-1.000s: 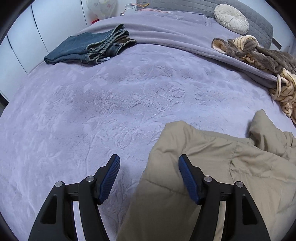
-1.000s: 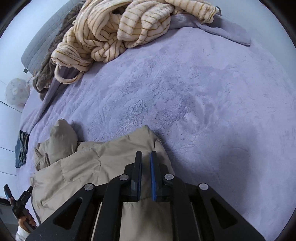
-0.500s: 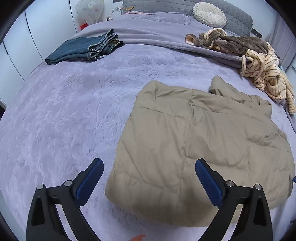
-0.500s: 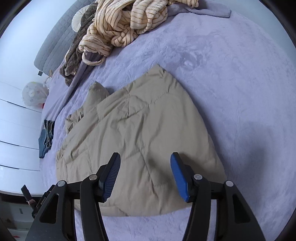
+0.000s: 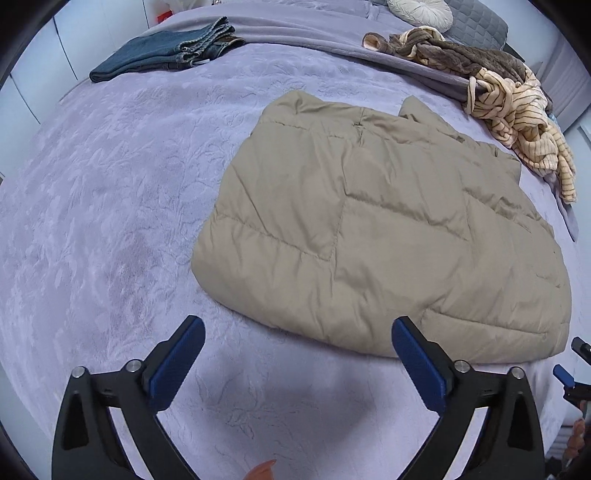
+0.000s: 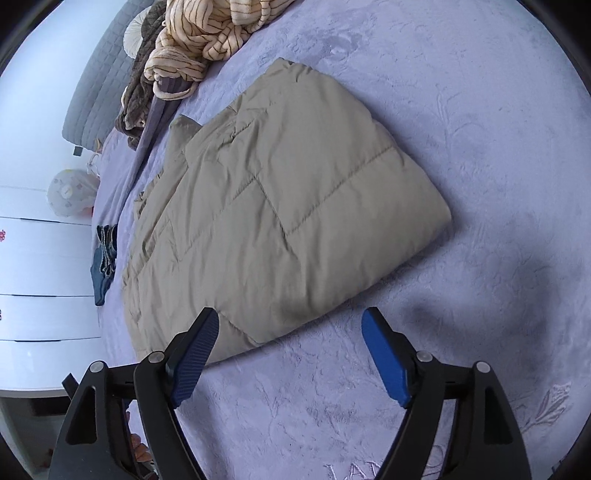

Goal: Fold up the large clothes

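Note:
A tan quilted puffer jacket [image 5: 376, 229] lies folded flat on the lavender bed cover [image 5: 110, 206]; it also shows in the right wrist view [image 6: 273, 206]. My left gripper [image 5: 297, 363] is open and empty, held back from the jacket's near edge. My right gripper [image 6: 290, 352] is open and empty, just short of the jacket's near edge. The right gripper's tips show at the right edge of the left wrist view [image 5: 570, 369].
Folded blue jeans [image 5: 166, 51] lie at the far left of the bed. A brown garment [image 5: 454, 51] and a cream striped garment [image 5: 521, 118] are piled at the far right. A round cushion [image 5: 421, 9] sits by the headboard. White cabinets [image 6: 37, 280] stand beside the bed.
The right gripper let go of the jacket and opened. Both grippers pulled back from the jacket, which now lies flat on the bed.

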A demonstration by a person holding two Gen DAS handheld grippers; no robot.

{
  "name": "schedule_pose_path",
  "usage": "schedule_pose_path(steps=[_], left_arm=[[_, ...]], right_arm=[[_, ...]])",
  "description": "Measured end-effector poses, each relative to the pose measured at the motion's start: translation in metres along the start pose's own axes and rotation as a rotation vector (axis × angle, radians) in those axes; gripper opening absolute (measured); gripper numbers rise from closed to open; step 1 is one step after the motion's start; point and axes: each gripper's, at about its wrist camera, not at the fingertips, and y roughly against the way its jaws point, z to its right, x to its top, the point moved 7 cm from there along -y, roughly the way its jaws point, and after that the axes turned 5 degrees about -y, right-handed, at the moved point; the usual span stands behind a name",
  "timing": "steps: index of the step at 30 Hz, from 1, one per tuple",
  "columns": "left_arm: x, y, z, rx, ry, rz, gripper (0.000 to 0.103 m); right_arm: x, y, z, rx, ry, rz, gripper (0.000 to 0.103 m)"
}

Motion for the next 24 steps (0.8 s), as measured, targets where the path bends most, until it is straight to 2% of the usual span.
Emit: schedule_pose_path(steps=[8, 18, 23, 24], left_arm=[[-0.007, -0.012, 0.004, -0.049, 0.059, -0.048, 0.102], [0.001, -0.035, 0.007, -0.052, 0.075, -0.086, 0.102], [0.005, -0.049, 0.008, -0.071, 0.095, -0.106, 0.102], [0.006, -0.052, 0.008, -0.076, 0.102, -0.110, 0.102]], right_arm=[[-0.015, -0.017, 0.007, 0.050, -0.071, -0.037, 0.088], [-0.005, -0.043, 0.019, 0.080, -0.168, -0.055, 0.089], [0.003, -0.050, 0.023, 0.121, -0.221, -0.021, 0.090], [0.004, -0.052, 0.024, 0.120, -0.232, -0.020, 0.100]])
